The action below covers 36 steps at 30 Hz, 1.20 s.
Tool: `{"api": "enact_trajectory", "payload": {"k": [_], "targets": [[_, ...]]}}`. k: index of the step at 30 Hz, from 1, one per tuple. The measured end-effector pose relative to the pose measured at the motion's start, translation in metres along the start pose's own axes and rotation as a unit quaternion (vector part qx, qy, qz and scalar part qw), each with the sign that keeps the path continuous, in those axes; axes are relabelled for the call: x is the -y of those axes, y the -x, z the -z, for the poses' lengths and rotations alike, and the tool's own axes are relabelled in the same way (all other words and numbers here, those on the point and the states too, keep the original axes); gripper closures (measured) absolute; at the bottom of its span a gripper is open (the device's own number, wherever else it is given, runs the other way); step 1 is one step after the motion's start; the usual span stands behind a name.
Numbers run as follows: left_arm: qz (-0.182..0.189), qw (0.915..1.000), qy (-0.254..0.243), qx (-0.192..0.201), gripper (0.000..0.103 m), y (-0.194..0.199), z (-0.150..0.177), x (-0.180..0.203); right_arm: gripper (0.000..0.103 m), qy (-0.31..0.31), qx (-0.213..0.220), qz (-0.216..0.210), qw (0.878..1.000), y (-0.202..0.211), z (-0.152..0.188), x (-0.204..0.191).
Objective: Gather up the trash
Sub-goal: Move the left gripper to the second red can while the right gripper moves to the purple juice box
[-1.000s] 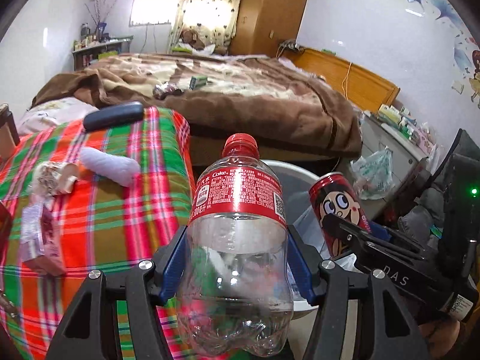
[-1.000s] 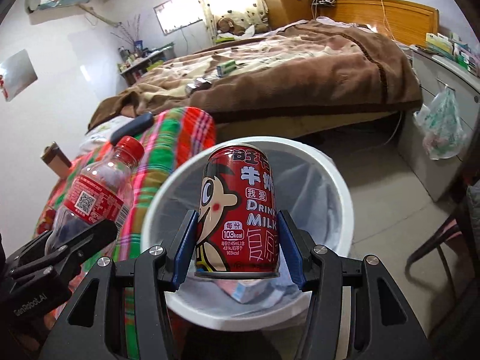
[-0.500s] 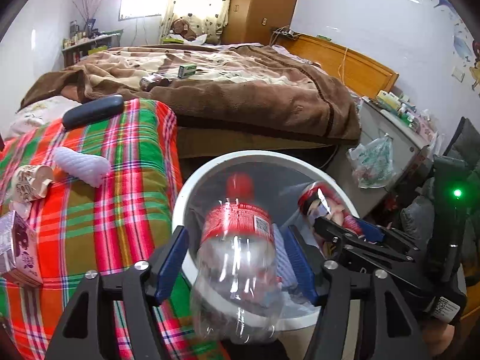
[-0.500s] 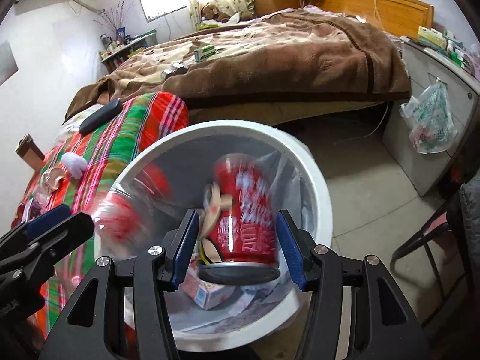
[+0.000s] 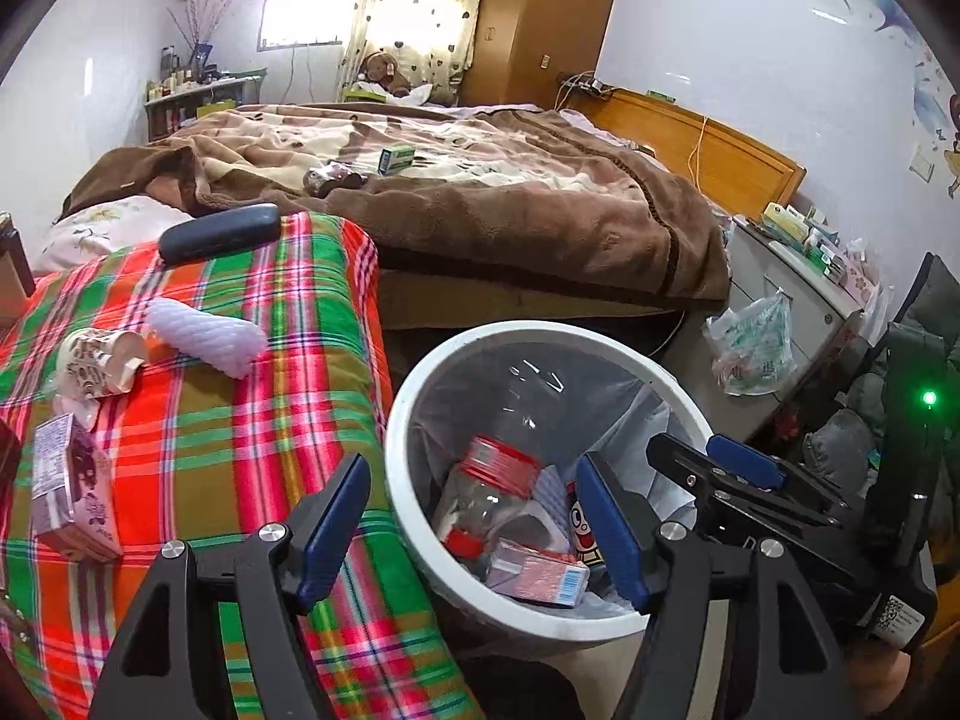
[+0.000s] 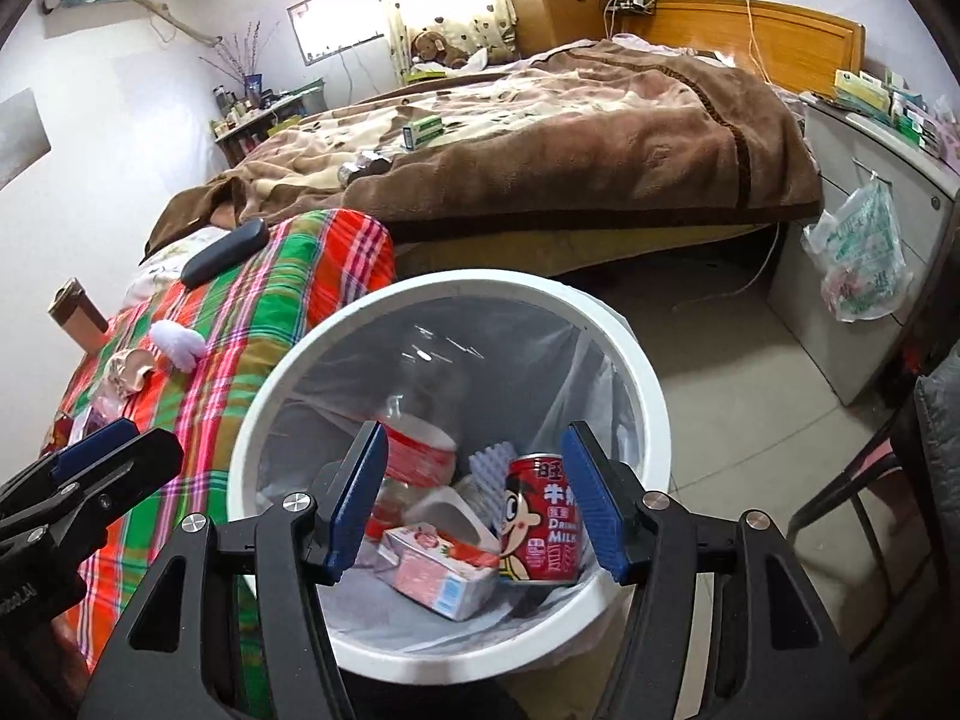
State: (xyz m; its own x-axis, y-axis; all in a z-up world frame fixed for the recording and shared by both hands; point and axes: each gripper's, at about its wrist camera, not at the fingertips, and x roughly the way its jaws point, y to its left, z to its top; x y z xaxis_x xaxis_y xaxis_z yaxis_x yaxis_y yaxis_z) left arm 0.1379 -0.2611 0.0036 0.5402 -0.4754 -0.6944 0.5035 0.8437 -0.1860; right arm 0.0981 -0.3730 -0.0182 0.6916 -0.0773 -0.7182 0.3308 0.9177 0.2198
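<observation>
Left gripper [image 5: 474,525] and right gripper [image 6: 474,501], both spread and empty, above bin [image 6: 645,372] holding bottle [image 5: 489,489] and can [image 6: 543,519]

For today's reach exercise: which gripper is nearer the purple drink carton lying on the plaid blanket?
Left. The left gripper hovers at the blanket's edge beside the purple drink carton; the right gripper sits over the white bin, farther off.

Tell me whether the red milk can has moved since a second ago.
Yes. The red milk can has dropped out of the right gripper, now open, and stands inside the white bin beside the pink carton.
</observation>
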Motion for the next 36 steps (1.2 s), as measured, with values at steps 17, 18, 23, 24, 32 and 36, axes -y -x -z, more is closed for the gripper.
{"api": "enact_trajectory", "payload": {"k": [17,18,23,24,32,36], "targets": [[-0.027,0.9991,0.02,0.027,0.033,0.044,0.007,-0.032,0.041,0.023,0.027,-0.028,0.999,0.019,-0.001,-0.037],[-0.031,0.9989,0.021,0.028,0.032,0.046,0.007,-0.034,0.041,0.025,0.028,-0.029,0.999,0.02,0.0,-0.04],[-0.041,0.998,0.028,0.038,0.033,0.063,0.012,-0.049,0.041,0.039,0.033,-0.044,0.998,0.025,0.002,-0.058],[-0.044,0.9978,0.03,0.04,0.033,0.065,0.013,-0.052,0.041,0.041,0.034,-0.046,0.998,0.026,0.002,-0.061],[-0.068,0.9953,0.047,0.051,0.032,0.088,0.02,-0.083,0.041,0.06,0.036,-0.065,0.995,0.028,0.006,-0.093],[-0.081,0.9932,0.061,0.056,0.032,0.098,0.023,-0.101,0.041,0.066,0.036,-0.074,0.994,0.028,0.008,-0.108]]}}
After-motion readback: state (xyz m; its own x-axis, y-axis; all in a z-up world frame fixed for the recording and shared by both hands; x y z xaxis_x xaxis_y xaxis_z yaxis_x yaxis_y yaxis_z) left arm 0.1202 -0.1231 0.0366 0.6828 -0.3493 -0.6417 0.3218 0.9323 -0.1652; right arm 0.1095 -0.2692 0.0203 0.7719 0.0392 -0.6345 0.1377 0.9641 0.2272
